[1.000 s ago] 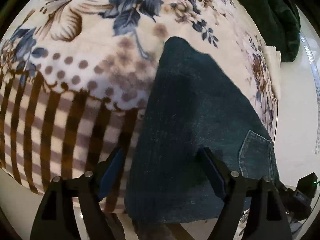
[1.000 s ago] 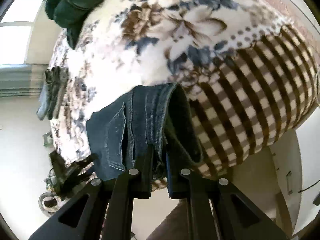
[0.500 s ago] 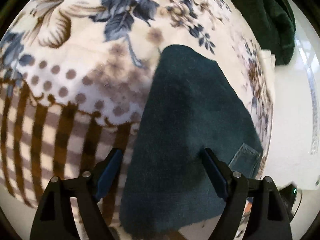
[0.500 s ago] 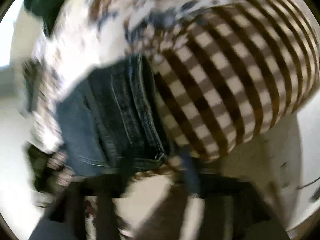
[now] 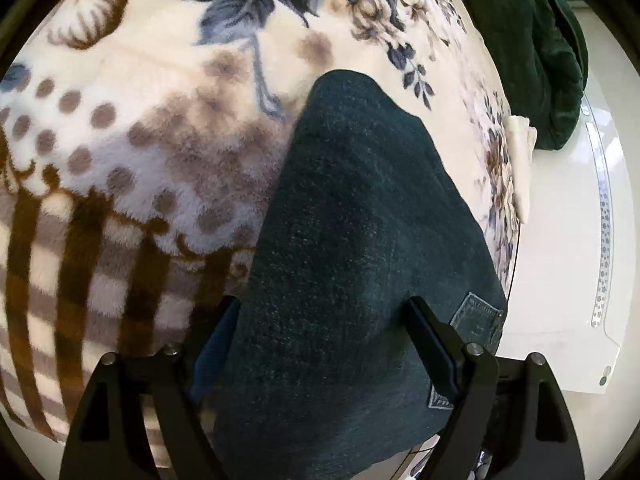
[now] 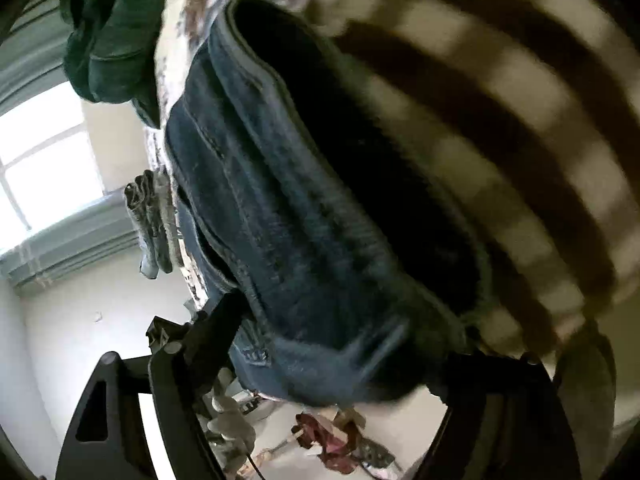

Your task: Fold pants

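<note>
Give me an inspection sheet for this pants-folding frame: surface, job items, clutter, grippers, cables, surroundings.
Surface: plush cream blanket with blue flowers, brown dots and checks.
Job's things: dark blue denim pants, folded, lying near the blanket's edge; back pocket showing.
Clutter: dark green garment at the far edge; grey folded cloth hanging off the side.
Grippers: left hand-held gripper open, straddling the pants; right hand-held gripper has just been opening, pants between its fingers, blurred.
Cables: nothing seen.
Surroundings: bright window; blurred items on the pale floor.
</note>
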### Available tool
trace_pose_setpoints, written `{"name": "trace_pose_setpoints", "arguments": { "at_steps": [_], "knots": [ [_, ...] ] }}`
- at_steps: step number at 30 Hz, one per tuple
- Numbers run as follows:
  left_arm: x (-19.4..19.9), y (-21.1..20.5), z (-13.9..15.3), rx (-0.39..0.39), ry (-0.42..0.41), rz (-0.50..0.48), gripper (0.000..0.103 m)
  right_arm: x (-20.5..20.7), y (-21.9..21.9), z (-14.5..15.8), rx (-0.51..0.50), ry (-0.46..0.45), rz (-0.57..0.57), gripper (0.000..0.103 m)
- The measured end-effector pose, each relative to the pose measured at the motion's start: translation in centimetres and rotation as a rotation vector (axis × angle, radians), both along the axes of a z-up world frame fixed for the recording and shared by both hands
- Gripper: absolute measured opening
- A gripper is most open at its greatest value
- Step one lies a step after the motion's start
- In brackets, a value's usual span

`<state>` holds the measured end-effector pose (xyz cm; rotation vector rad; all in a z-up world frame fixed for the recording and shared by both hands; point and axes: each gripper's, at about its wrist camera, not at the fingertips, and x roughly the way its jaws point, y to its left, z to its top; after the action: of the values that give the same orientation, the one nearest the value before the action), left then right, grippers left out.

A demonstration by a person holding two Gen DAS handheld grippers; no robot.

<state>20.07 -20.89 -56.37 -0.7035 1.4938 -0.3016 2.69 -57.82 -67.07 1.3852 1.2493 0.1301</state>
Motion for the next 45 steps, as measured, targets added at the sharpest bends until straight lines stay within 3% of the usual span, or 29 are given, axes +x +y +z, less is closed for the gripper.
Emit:
{"name": "trace_pose_setpoints", "arguments": {
  "at_steps": [3,9,11,15,17,19,21,24,27,28,31,35,37,41,43,45],
  "knots": [
    [0.0,0.3,-0.2,-0.016,0.009,-0.004,0.083,0.1,0.5,0.3,-0.017,-0.009,0.012,0.088],
    [-0.1,0.8,-0.4,-0.042,0.019,-0.01,0.083,0.4,1.7,6.4,-0.142,-0.101,0.089,0.087],
    [-0.1,0.9,-0.5,-0.045,0.021,-0.009,0.082,0.9,1.7,6.0,-0.146,-0.083,0.101,0.087],
    [-0.2,1.0,-0.5,-0.051,0.025,-0.006,0.083,1.8,0.5,4.3,-0.084,-0.051,0.019,0.087],
    [-0.2,0.9,-0.6,-0.052,0.023,-0.008,0.082,2.5,1.0,2.7,-0.106,0.004,0.06,0.087],
    [-0.4,1.0,-0.7,-0.056,0.021,-0.007,0.082,2.5,1.8,0.9,-0.059,0.037,0.047,0.087],
    [-0.6,1.3,-0.7,-0.065,0.021,0.002,0.082,2.3,2.4,0.5,-0.001,0.02,0.015,0.087],
    [-0.7,1.6,-0.7,-0.083,0.026,0.017,0.082,2.8,3.1,3.5,-0.034,-0.089,-0.004,0.086],
    [-0.9,1.7,-1.0,-0.101,0.026,0.026,0.082,3.5,3.6,4.8,-0.11,-0.129,0.042,0.078],
    [-0.9,1.7,-1.0,-0.104,0.025,0.028,0.082,3.6,3.5,3.8,-0.133,-0.095,0.039,0.069],
    [-1.1,1.7,-0.9,-0.103,0.016,0.027,0.083,3.1,3.2,1.5,-0.091,-0.047,-0.02,0.06],
    [-1.7,1.0,-0.2,-0.123,-0.034,0.018,0.081,3.5,3.9,2.6,-0.14,-0.068,0.024,0.06],
    [-2.0,0.5,0.0,-0.108,-0.058,-0.003,0.081,3.6,3.9,1.8,-0.11,-0.045,0.022,0.068],
    [-1.8,0.3,-0.1,-0.106,-0.058,-0.001,0.081,4.3,4.0,0.7,-0.058,-0.026,-0.014,0.07],
    [-1.9,0.4,0.3,-0.096,-0.078,-0.001,0.069,4.4,4.3,1.2,-0.074,-0.031,-0.014,0.064],
    [-2.3,0.1,0.9,-0.077,-0.107,-0.009,0.041,4.4,5.0,2.0,-0.096,-0.046,-0.014,0.057]
  ]
}}
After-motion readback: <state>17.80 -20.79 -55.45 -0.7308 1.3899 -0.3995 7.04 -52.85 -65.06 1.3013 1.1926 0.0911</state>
